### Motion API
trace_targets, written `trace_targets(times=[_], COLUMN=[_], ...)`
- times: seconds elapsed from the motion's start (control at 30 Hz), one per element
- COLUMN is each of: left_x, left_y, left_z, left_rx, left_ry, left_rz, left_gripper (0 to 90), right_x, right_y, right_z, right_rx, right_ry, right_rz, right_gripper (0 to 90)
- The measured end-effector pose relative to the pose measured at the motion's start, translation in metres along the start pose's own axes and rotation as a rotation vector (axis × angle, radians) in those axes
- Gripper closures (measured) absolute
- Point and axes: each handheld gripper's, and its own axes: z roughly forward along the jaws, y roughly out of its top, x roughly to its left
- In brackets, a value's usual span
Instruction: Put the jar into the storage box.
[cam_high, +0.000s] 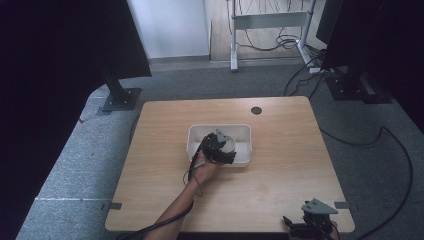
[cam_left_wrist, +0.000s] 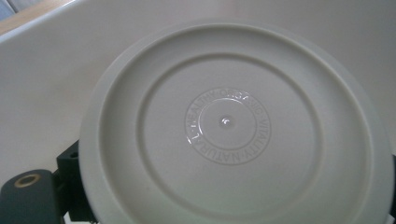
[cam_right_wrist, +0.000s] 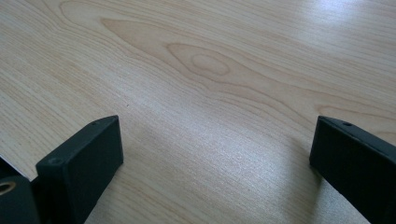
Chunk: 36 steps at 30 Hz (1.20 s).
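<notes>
the tabletop (cam_right_wrist: 210, 70) is pale wood — fine straight grain with one oval knot, a soft satin sheen where light falls on it. the white bin (cam_high: 244, 134) looks like smooth plastic, matt on its walls. the round lid (cam_left_wrist: 233, 126) is off-white plastic, smooth and faintly glossy, with raised ring ridges and embossed lettering around its centre. the right hand-held gripper (cam_right_wrist: 215, 154) has black jaws — matt, slightly grainy plastic. the floor (cam_high: 75, 165) is grey, rough carpet.

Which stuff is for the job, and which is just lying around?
For the job:
left gripper, down in the tub
round white lid
white tub
table

Just there:
right gripper, open and idle
floor cables
black stand
</notes>
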Motion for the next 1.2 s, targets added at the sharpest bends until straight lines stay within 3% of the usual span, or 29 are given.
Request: trace_targets(times=[0.17,0.27,0.4,0.7,1.2], left_x=[0.004,0.003,0.003,0.003,0.006], left_y=[-0.001,-0.002,-0.002,-0.003,0.001], left_z=[0.001,0.002,0.002,-0.002,-0.016], left_rx=[0.019,0.039,0.033,-0.007,-0.043], left_ry=[-0.013,-0.001,0.000,-0.013,-0.016], left_rz=[-0.057,-0.036,-0.043,-0.059,-0.046], left_gripper=[9.5,7.6,7.0,3.4,3.0], right_x=[0.000,0.000,0.000,0.000,0.000], right_y=[0.000,0.000,0.000,0.000,0.000], right_z=[0.000,0.000,0.000,0.000,0.000], right_rx=[0.000,0.000,0.001,0.000,0.001], right_ry=[0.000,0.000,0.000,0.000,-0.001], right_rz=[0.000,0.000,0.000,0.000,0.000], right_gripper=[2.2,2.2,2.2,2.3,2.3])
